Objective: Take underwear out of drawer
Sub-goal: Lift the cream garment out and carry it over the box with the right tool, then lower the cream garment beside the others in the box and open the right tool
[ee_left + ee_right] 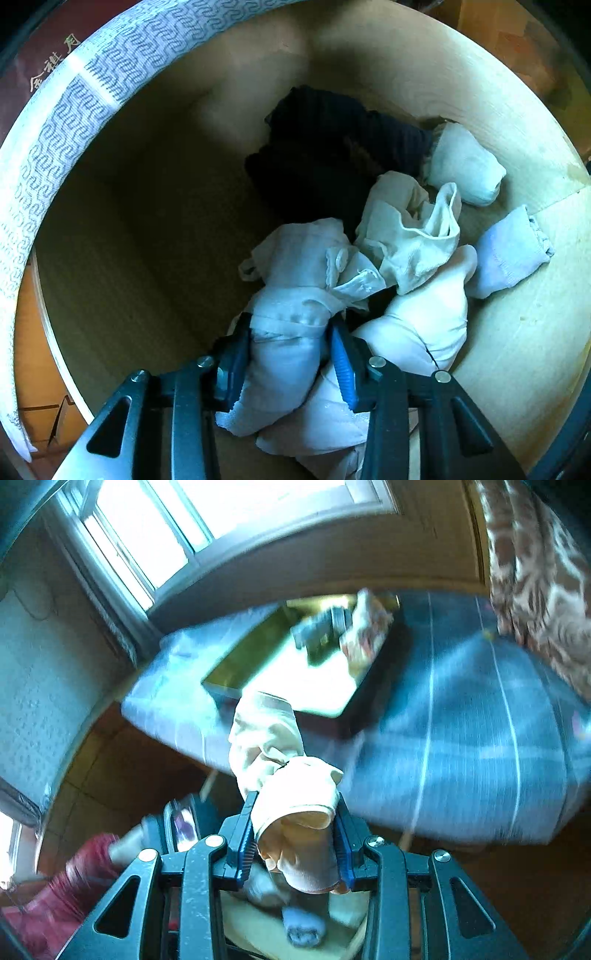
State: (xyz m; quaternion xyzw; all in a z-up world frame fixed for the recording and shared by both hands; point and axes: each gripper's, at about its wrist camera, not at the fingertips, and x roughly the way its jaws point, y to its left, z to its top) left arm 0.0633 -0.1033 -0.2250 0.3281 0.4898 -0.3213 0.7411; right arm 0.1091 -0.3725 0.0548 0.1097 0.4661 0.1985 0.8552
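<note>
**Both grippers clamping soft bundles; handling notes on the underwear**

We are looking first at the left gripper (pixel 291 354), pointing steeply down into the wooden drawer (pixel 517 332). Its blue pads (pixel 341 363) are pinching a pale bluish rolled bundle (pixel 295 314) across its waist; the cloth is bulging above and below the pads, so we are judging it soft, light and easily squashed. Just beside it, touching, a white bundle (pixel 424 314) is lying, and on top of that a loose cream piece (pixel 410 232) is flopping open. Farther in, a dark pile (pixel 332 155), another white roll (pixel 465 166) and a bluish roll (pixel 513 251) are resting against the right wall.

In the right wrist view, the right gripper (pixel 295 830) is pinching a cream garment (pixel 295 805) by its folded middle, with a tail of cloth (pixel 262 731) sticking out beyond the fingertips. This piece is clear of the drawer, held in the air over the floor, with a bed in a blue striped cover (pixel 480 738) beyond. The frame is blurred.

We are judging these pieces limp and nearly weightless, not fragile, with little slip against ribbed pads. We are favouring a grip across the thickest fold, since an edge grip could let a roll unfurl and drag its neighbours.
</note>
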